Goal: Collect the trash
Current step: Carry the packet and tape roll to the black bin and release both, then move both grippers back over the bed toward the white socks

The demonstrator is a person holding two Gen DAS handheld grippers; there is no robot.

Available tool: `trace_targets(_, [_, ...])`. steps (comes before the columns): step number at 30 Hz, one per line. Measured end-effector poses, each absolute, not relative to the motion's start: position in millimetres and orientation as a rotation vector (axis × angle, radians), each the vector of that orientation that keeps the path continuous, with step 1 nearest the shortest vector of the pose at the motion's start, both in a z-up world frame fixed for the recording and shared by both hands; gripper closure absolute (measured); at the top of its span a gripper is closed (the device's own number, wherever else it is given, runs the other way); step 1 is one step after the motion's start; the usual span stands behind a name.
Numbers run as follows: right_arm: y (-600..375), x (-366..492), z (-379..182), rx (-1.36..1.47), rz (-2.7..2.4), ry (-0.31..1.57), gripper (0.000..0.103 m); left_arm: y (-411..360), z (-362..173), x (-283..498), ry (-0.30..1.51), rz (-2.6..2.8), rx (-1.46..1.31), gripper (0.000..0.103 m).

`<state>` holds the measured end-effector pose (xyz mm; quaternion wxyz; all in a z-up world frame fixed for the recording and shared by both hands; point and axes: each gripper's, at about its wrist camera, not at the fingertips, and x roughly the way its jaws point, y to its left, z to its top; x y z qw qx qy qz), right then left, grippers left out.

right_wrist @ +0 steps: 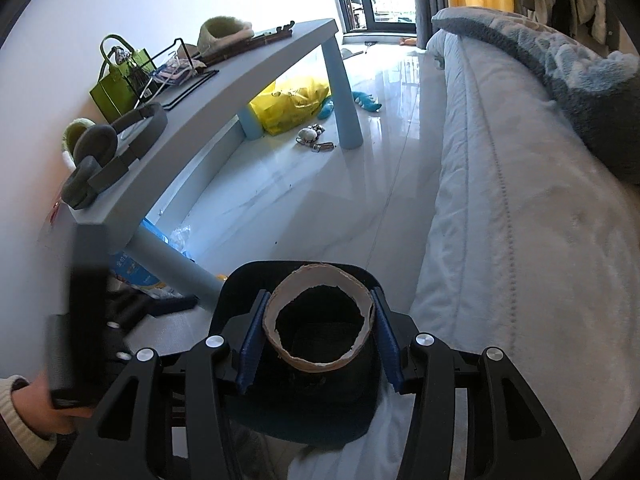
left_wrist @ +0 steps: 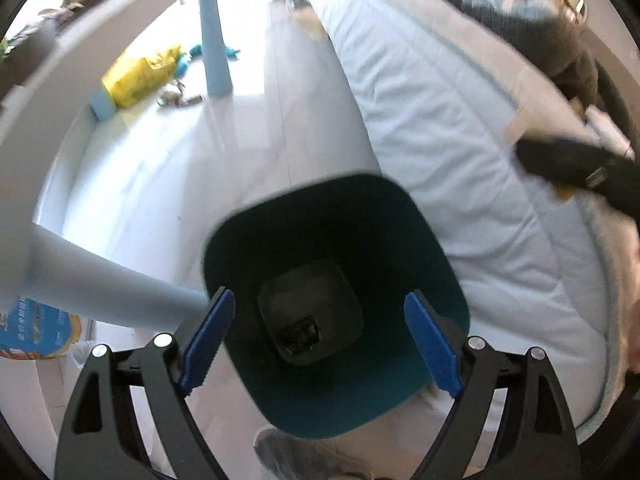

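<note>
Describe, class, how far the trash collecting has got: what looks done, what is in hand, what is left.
Done: something small and dark already lies at the bottom of the bin. In hand: the right gripper is shut on a cardboard tube directly over the bin; the left gripper is open and empty. Left: releasing the tube.

Motion-blurred right claw; bin contents too dark.

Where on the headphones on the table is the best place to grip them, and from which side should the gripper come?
Probably the headband of the headphones, from above. They lie flat on the table near its edge, and the band is a thin arc that open jaws can straddle; the ear cups look too wide and soft.
</note>
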<state>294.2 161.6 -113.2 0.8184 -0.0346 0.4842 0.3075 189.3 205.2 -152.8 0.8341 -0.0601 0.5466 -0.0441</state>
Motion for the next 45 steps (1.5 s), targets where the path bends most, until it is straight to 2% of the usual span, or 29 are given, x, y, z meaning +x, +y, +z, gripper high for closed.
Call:
trace_targets(10, [191.7,298.4,-142.4,-0.096,0.662,1.097,0.052,241.6,-104.9,182.7,0.963,-0.040,-0.130,0.022])
trace_targets(22, [232.9,289.2,-190.3,-0.196,0.669,1.199,0.051,251.0,-64.4,168.6,0.838,-0.018,-0.105,0.031])
trace_targets(27, [244.3,281.4,-207.6,-0.207,0.693,1.250,0.051,263.9,-47.3,164.4,0.785,-0.006,-0.154,0.039])
trace_targets(31, [251.4,275.7,-219.5,-0.247,0.710,1.284,0.051,265.0,-35.5,161.2,0.745,0.009,-0.141,0.040])
trace_targets(32, [252.1,275.2,-223.3,-0.254,0.716,1.298,0.049,264.9,-33.1,160.8,0.739,0.009,-0.143,0.040])
trace_targets(35, [251.6,273.1,-230.2,-0.279,0.710,1.329,0.031,264.5,-25.0,161.6,0.718,0.009,-0.151,0.040])
trace_targets(36, [250.6,273.5,-228.9,-0.285,0.699,1.325,0.028,264.1,-21.6,162.3,0.709,0.009,-0.161,0.040])
trace_targets(45, [232.9,278.2,-198.2,-0.253,0.694,1.254,0.027,251.7,-0.3,166.4,0.653,0.004,-0.170,0.040])
